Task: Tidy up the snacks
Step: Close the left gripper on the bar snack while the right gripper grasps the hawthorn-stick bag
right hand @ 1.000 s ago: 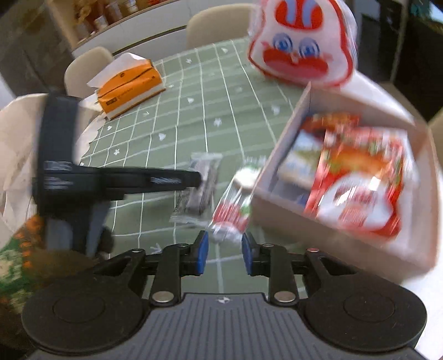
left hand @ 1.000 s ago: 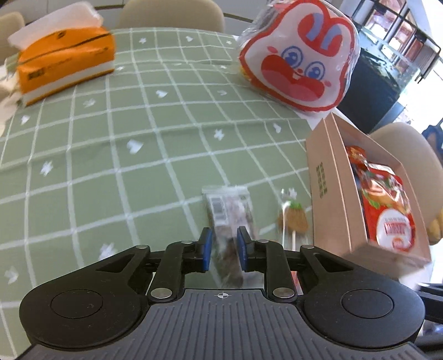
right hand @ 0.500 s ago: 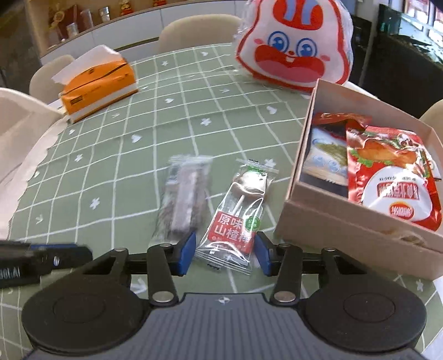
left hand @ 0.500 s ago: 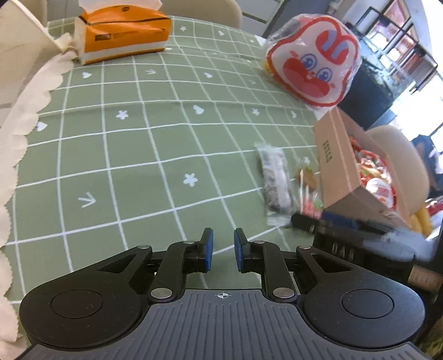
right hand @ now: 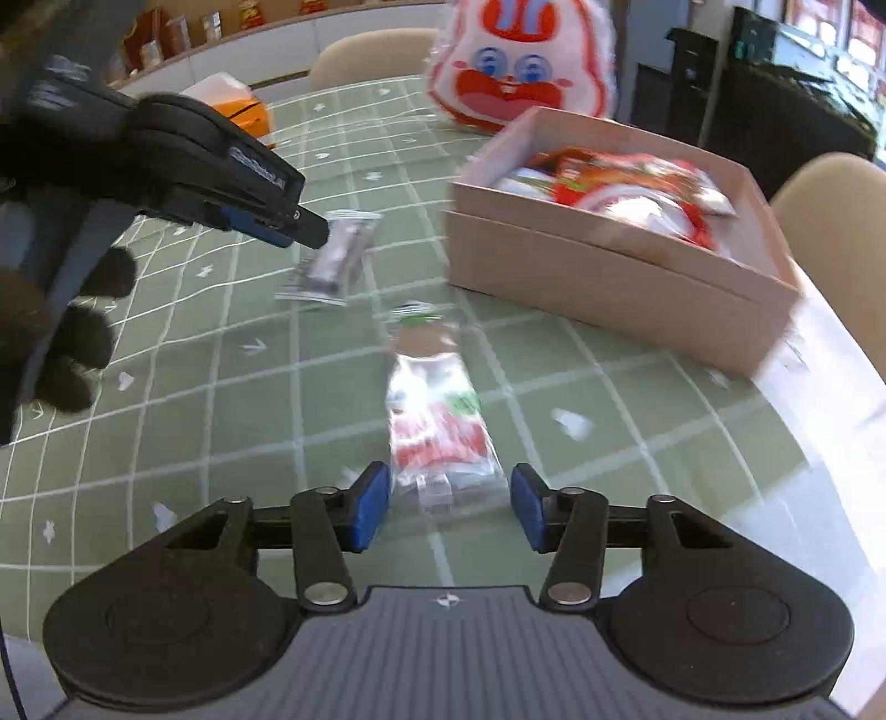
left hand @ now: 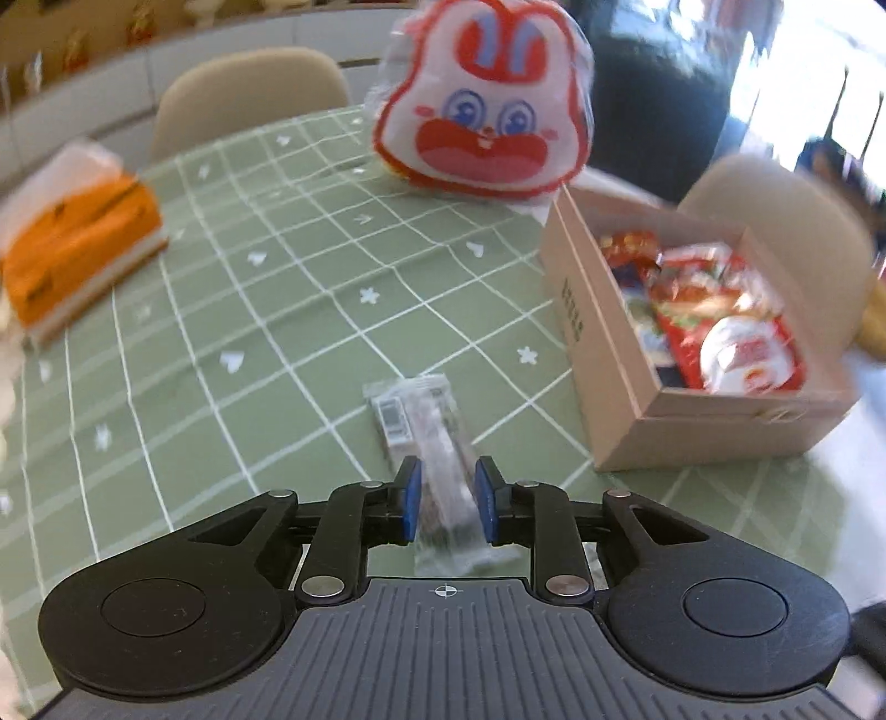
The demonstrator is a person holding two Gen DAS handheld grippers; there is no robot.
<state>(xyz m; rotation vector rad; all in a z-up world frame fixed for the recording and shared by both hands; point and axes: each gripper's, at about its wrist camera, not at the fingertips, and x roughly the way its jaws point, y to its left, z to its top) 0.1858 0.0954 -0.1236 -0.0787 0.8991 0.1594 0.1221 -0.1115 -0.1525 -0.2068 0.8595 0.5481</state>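
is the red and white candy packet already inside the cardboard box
No, the red and white candy packet lies on the green tablecloth between the right gripper's open jaws, outside the cardboard box.

Black ribbed claw (left hand: 444,499) bodies, blue pads (right hand: 370,505), silver screws (right hand: 324,594)

Location: domestic dining area. Indicators: desk with green grid tablecloth (left hand: 288,310), beige chairs (left hand: 249,94) at 12 o'clock, shelf (right hand: 232,25) behind.

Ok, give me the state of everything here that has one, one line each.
left gripper: fingers straddling the clear dark snack bar, grip unclear
right gripper: open, straddling the red lollipop packet
clear dark snack bar: sealed
red lollipop packet: sealed, flat on table
cardboard box: open, holding snacks
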